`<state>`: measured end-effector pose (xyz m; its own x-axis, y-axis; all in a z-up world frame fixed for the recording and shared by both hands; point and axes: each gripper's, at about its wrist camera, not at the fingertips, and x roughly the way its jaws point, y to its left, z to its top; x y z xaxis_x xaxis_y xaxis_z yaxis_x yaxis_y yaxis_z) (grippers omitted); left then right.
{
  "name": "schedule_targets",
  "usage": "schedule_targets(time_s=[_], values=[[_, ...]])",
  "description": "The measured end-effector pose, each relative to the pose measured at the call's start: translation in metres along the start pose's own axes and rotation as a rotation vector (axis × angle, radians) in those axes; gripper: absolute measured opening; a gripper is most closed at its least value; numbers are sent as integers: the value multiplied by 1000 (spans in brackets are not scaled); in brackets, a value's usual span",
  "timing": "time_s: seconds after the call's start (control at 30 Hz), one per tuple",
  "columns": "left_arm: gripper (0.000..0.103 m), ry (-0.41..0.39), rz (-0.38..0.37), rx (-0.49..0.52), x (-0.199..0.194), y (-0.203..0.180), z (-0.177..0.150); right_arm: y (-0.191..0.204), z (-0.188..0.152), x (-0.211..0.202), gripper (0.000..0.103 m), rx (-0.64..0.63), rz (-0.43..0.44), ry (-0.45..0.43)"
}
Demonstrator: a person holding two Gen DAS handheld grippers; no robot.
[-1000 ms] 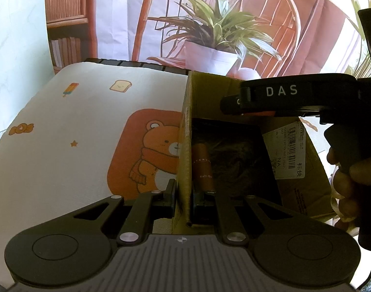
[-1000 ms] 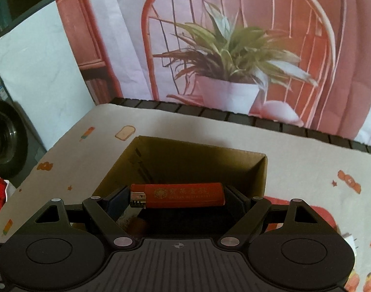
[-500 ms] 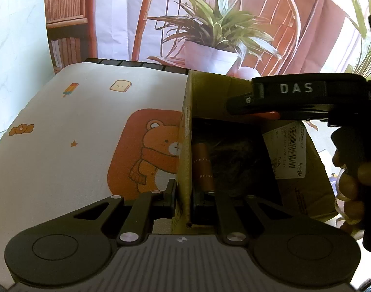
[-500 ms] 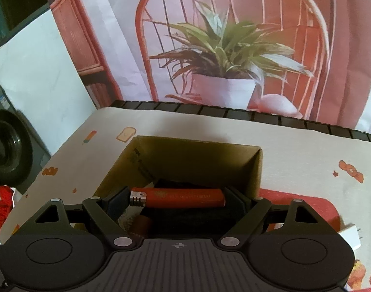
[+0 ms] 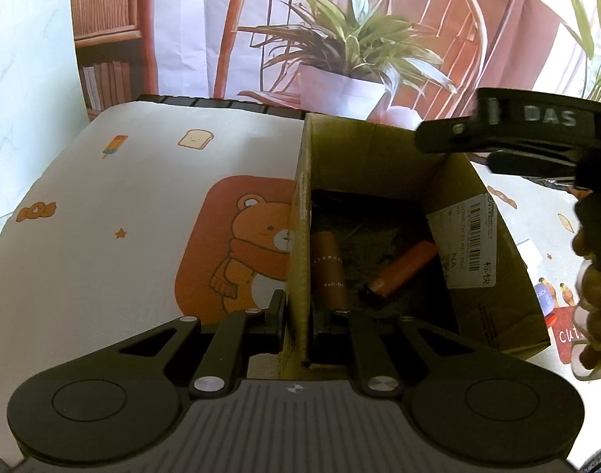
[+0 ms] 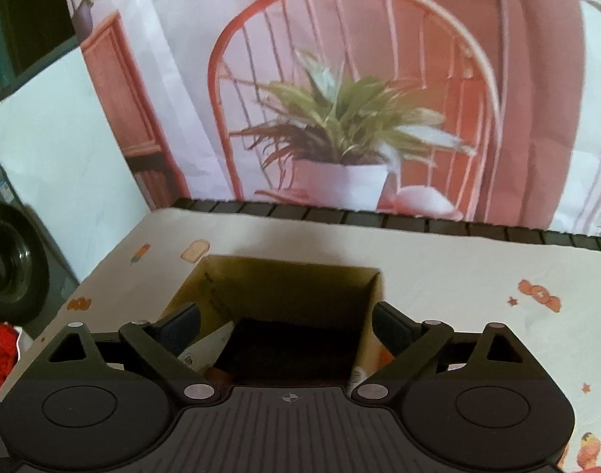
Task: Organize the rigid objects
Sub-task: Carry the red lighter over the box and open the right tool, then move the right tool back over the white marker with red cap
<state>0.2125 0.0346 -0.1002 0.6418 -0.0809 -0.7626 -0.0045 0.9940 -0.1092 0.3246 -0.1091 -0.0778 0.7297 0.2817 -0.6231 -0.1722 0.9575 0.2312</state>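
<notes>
Lighter in the box, more left outside

Our left tongs [image 5: 296,315] clamp the box wall [image 5: 300,236]; our right tongs [image 6: 286,321] are opening, empty; the lighter [image 5: 405,268] lies inside beside a roll-on tube [image 5: 330,272].

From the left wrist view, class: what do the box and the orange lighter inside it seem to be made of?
Box: corrugated cardboard, matte brown; a raw cut wall edge and a stuck-on barcode label suggest it.
Orange lighter: probably smooth plastic with a faint sheen; its dark end may be metal, too dim to confirm.
</notes>
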Motion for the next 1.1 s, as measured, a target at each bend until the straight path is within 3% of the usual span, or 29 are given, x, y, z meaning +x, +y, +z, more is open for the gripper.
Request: schedule_targets(time_s=[0.13, 0.63, 1.1], values=[[13, 1, 2, 2, 0, -1, 0, -10, -3, -14, 103, 1, -19, -39], [13, 3, 9, 3, 0, -2, 0, -51, -30, -56, 103, 44, -142, -136], [13, 5, 10, 2, 0, -2, 1, -95, -92, -78, 103, 89, -223, -164]])
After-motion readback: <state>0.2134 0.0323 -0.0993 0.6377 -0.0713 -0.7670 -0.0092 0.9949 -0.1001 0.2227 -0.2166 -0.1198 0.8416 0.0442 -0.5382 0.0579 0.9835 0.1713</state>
